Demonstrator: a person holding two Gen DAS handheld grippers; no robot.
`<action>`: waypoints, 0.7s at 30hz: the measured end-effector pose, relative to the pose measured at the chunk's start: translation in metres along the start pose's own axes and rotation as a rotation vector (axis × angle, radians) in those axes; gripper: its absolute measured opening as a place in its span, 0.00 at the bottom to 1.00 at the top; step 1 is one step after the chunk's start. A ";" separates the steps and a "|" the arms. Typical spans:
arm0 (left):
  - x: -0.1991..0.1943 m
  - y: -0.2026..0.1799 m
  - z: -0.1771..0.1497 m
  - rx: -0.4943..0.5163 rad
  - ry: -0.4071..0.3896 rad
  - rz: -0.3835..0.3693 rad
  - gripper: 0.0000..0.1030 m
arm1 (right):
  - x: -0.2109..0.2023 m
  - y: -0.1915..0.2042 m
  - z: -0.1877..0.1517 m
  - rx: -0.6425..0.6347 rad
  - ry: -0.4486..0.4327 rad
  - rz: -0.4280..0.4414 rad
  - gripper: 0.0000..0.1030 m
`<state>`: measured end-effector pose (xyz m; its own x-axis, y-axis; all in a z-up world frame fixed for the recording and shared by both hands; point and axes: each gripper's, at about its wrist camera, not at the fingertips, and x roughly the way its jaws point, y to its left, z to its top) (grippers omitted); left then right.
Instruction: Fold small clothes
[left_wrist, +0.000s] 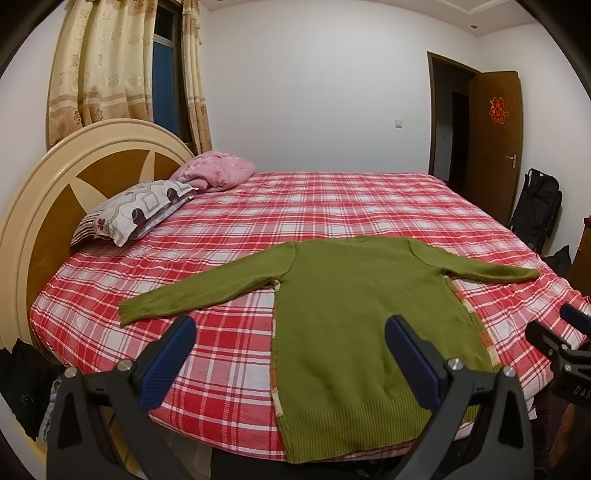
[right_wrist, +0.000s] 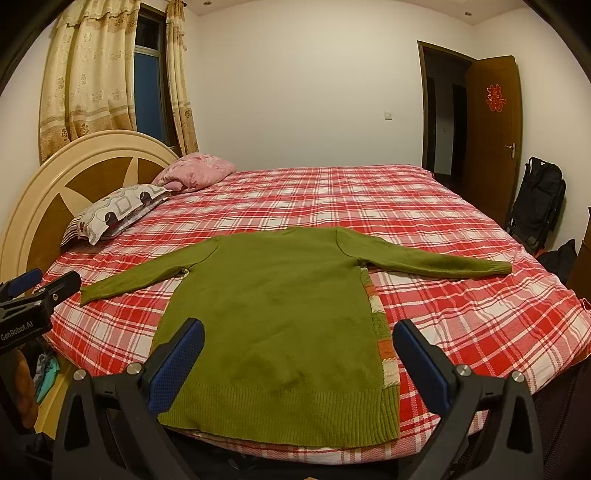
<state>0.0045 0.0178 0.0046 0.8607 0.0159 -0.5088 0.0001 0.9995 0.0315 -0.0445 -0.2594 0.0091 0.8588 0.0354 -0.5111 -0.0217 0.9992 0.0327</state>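
A green knit sweater (left_wrist: 343, 314) lies flat on the red plaid bed (left_wrist: 332, 206), back up, both sleeves spread out, hem at the near edge. It also shows in the right wrist view (right_wrist: 273, 317). An orange and cream patterned layer peeks out along its sides. My left gripper (left_wrist: 291, 354) is open and empty, held above the sweater's lower left part near the bed edge. My right gripper (right_wrist: 299, 358) is open and empty above the hem. Each gripper shows at the edge of the other's view.
A patterned pillow (left_wrist: 136, 214) and a pink blanket (left_wrist: 218, 171) lie by the round headboard (left_wrist: 44, 206) at the left. A black bag (right_wrist: 539, 203) stands by the open door (right_wrist: 491, 136) at the right. Curtains hang behind the headboard.
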 end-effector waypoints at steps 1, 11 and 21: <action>0.000 0.000 0.000 0.000 -0.001 0.002 1.00 | 0.000 0.000 0.000 0.000 0.000 0.000 0.99; 0.000 0.000 0.000 0.001 -0.003 0.004 1.00 | 0.000 -0.001 0.000 0.001 0.002 0.001 0.99; 0.000 0.000 0.000 -0.001 -0.001 0.003 1.00 | 0.000 0.001 -0.001 0.003 0.003 0.003 0.99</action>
<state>0.0047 0.0179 0.0039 0.8610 0.0193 -0.5082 -0.0033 0.9995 0.0323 -0.0447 -0.2587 0.0082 0.8573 0.0383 -0.5134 -0.0226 0.9991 0.0368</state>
